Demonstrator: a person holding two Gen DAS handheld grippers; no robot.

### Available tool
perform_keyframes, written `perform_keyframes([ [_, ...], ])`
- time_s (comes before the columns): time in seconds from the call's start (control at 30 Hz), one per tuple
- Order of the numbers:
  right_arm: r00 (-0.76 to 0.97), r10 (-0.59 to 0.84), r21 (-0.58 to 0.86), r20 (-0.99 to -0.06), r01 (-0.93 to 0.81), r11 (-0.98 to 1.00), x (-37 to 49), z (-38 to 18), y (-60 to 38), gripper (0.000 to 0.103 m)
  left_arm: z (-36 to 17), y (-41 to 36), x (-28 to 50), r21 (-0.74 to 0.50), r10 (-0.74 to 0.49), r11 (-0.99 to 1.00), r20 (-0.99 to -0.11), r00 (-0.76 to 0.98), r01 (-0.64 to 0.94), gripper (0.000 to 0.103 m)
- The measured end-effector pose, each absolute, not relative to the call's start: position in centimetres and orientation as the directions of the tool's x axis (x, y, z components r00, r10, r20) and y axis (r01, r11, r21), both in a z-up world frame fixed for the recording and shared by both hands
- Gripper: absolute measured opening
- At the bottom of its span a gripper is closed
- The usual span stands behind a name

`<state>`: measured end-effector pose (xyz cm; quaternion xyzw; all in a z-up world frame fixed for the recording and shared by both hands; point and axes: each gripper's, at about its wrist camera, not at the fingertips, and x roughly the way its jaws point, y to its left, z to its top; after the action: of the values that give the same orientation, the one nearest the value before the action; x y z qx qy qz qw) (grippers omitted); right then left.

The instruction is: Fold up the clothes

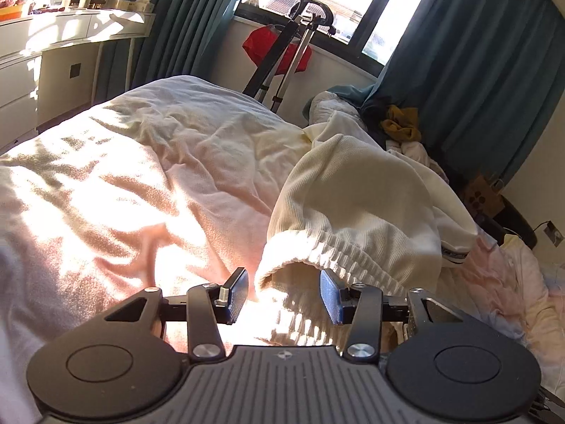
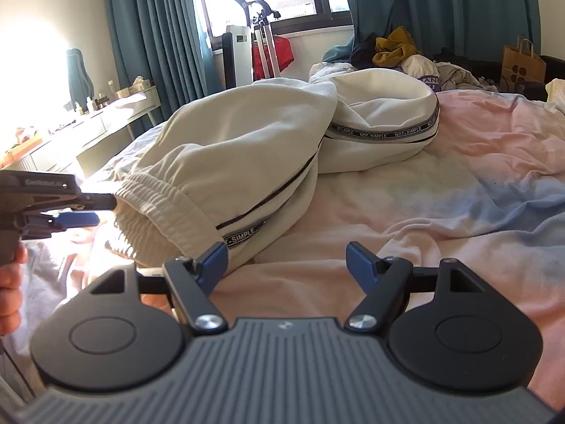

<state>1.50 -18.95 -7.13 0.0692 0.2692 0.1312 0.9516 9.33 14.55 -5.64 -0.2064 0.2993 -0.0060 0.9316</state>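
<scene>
Cream sweatpants (image 2: 247,141) with a "NOT-SIMPLE" side stripe lie bunched on the bed, also in the left wrist view (image 1: 353,205). The elastic waistband (image 1: 339,247) faces me. My left gripper (image 1: 284,295) is open, its pads either side of the waistband's left end; it also shows in the right wrist view (image 2: 95,208). My right gripper (image 2: 287,263) is open and empty, over the bedsheet, with its left pad next to the waistband's striped corner (image 2: 243,236).
The bed (image 2: 441,194) has a rumpled pink and blue sheet. A pile of other clothes (image 2: 399,53) sits at the far end by the teal curtains. A white dresser (image 1: 53,46) stands left. A folded metal stand (image 1: 282,60) leans under the window. A paper bag (image 2: 522,63) stands at right.
</scene>
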Motion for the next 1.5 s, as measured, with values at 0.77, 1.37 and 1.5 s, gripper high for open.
perform_keyframes([
  [0.77,0.838,0.282,0.331,-0.468,-0.130,0.935,1.9,-7.1,-21.8,0.076,-10.1,6.3,14.8,-0.718,-0.526,0.695,-0.494,0.692,0.016,0.010],
  [1.37,0.796,0.359,0.281,-0.487,-0.246,0.928,3.2,-8.7,-18.3,0.076,1.3,27.4,32.8,-0.756,-0.129,0.614,-0.380,0.916,-0.227,0.007],
  [1.5,0.777,0.374,0.265,-0.506,-0.273,0.925,4.5,-9.9,-17.1,0.076,-3.3,32.3,37.8,-0.713,-0.061,0.590,-0.508,0.860,-0.379,0.007],
])
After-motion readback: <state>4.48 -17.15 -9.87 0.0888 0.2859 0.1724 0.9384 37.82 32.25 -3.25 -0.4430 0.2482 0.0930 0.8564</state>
